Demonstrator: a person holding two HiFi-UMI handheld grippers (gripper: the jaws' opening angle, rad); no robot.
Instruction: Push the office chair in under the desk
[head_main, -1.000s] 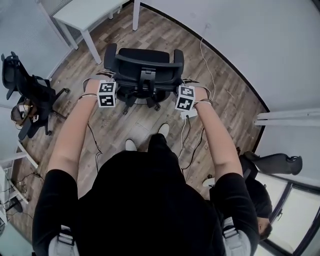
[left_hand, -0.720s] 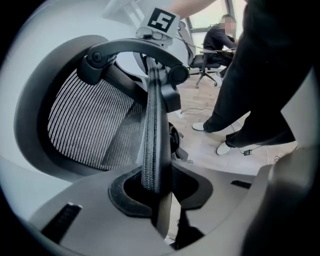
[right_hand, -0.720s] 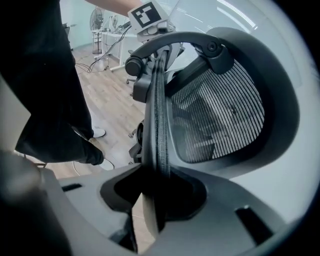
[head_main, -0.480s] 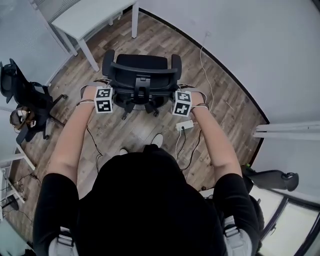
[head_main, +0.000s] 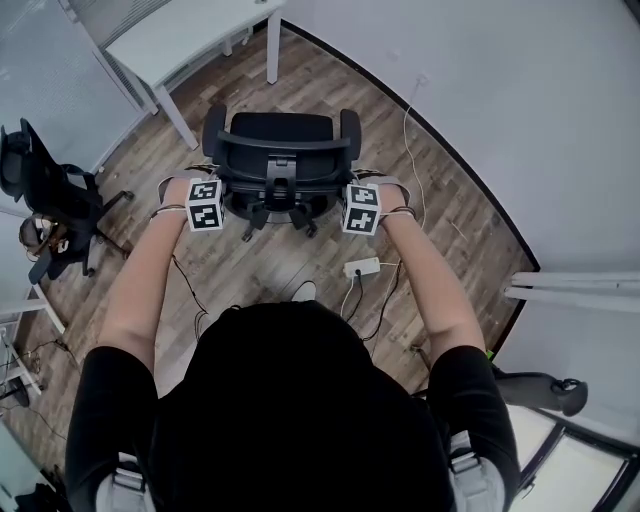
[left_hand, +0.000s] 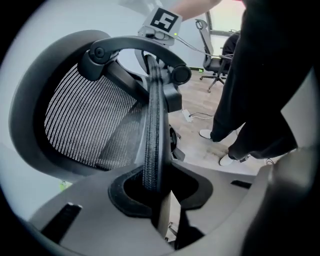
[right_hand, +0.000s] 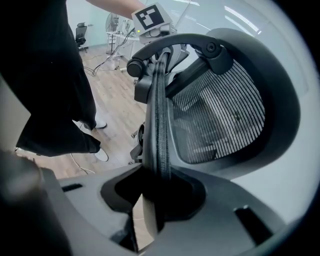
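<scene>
Our left gripper (left_hand: 155, 192) is clamped on the backrest rim (left_hand: 152, 125) of the office chair (head_main: 280, 150). The right gripper (right_hand: 156, 195) grips the opposite rim, its jaws just tightening. The chair stands at twelve o'clock and the desk (head_main: 170, 35) at eleven beyond it.

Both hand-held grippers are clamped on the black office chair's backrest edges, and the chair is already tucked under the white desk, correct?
No: in the head view the office chair stands on the wood floor short of the white desk, not under it. The left hand-held gripper and right hand-held gripper do clamp its backrest edges, the right one having just tightened.
</scene>
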